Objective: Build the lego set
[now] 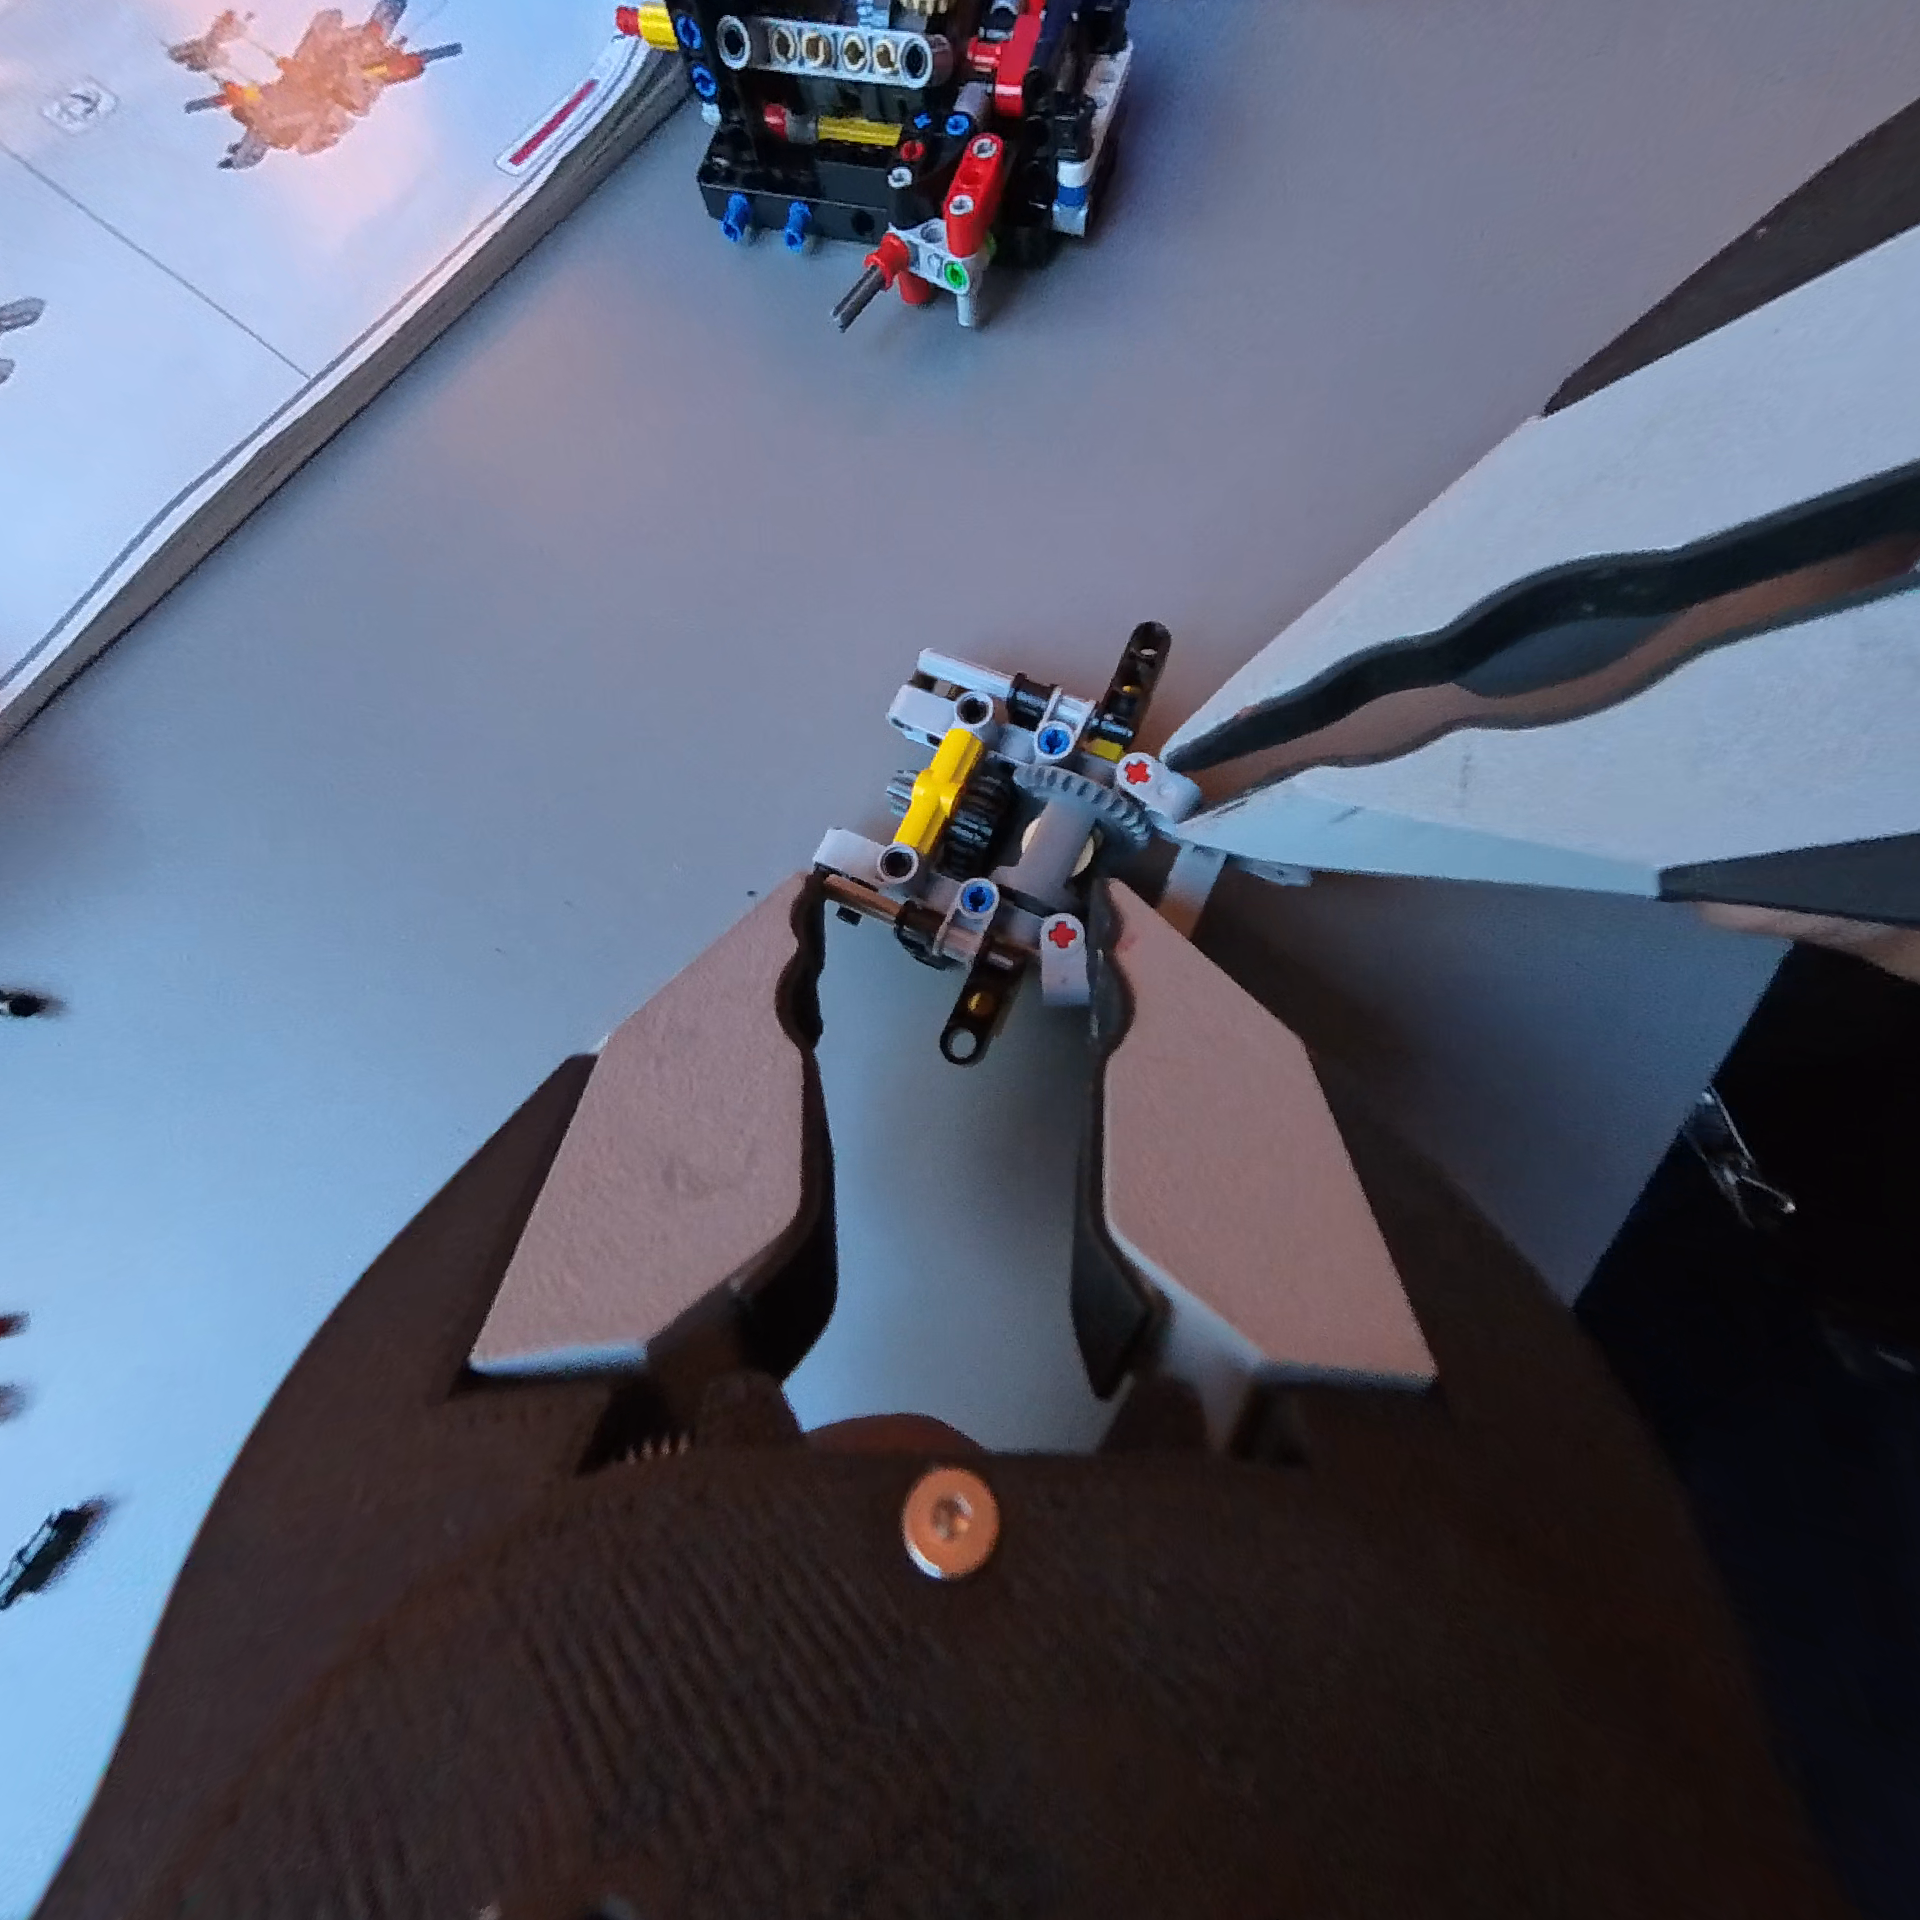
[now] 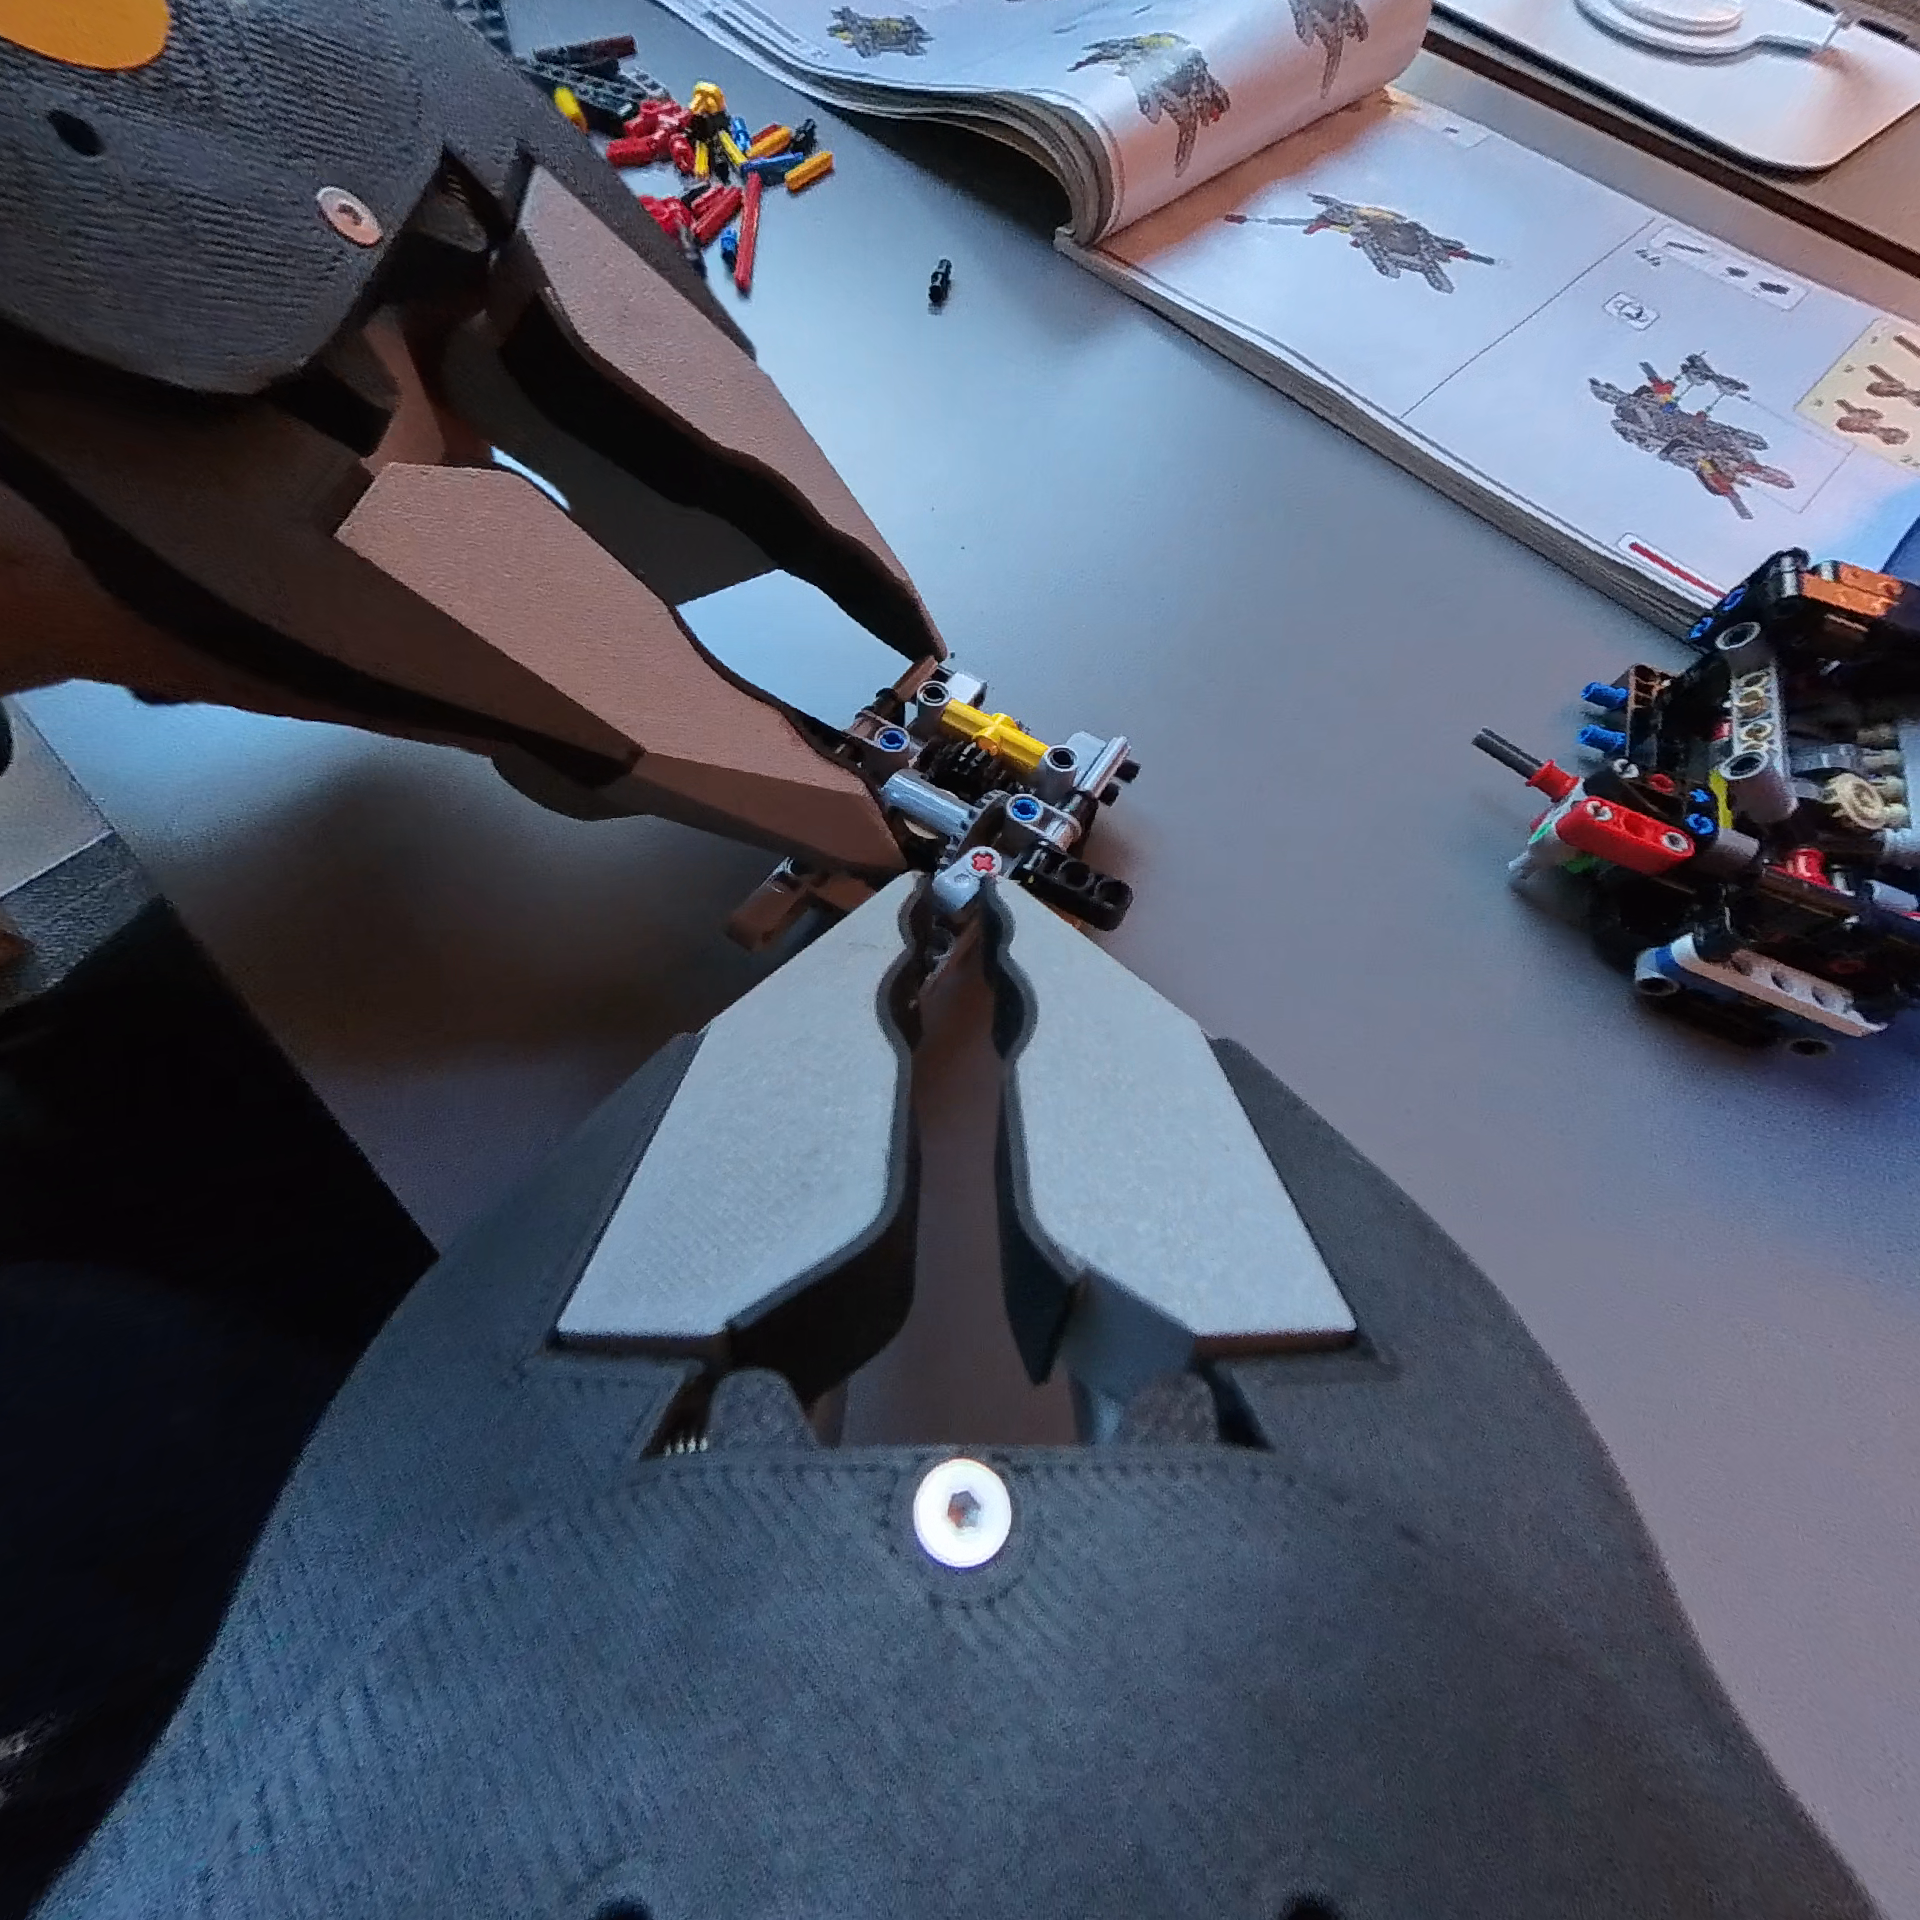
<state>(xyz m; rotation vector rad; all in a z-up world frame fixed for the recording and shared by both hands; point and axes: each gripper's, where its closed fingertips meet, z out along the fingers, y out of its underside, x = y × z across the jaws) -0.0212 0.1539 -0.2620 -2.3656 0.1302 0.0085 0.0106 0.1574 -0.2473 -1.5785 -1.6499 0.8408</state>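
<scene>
A small grey gear assembly (image 1: 997,821) with a yellow connector, black gears and blue pins rests on the grey table (image 1: 623,540). My left gripper (image 1: 961,904), with brown fingers, is shut on it, one tip on each side. The right wrist view shows the same gripper (image 2: 909,748) straddling the assembly (image 2: 987,769). My right gripper (image 2: 956,904), with grey fingers, is shut on a small grey connector (image 2: 971,878) with a red cross axle at the assembly's near corner. In the left wrist view it (image 1: 1179,774) comes in from the right and pinches that connector (image 1: 1153,779).
A larger black, red and grey model (image 1: 904,135) stands farther off; it is at the right in the right wrist view (image 2: 1766,821). An open instruction booklet (image 2: 1455,312) lies behind. A pile of loose parts (image 2: 717,156) and a black pin (image 2: 940,283) lie at the back. Measured from the fingertips, the black pin (image 2: 940,283) is 20 centimetres or so from the left gripper and 25 centimetres from the right.
</scene>
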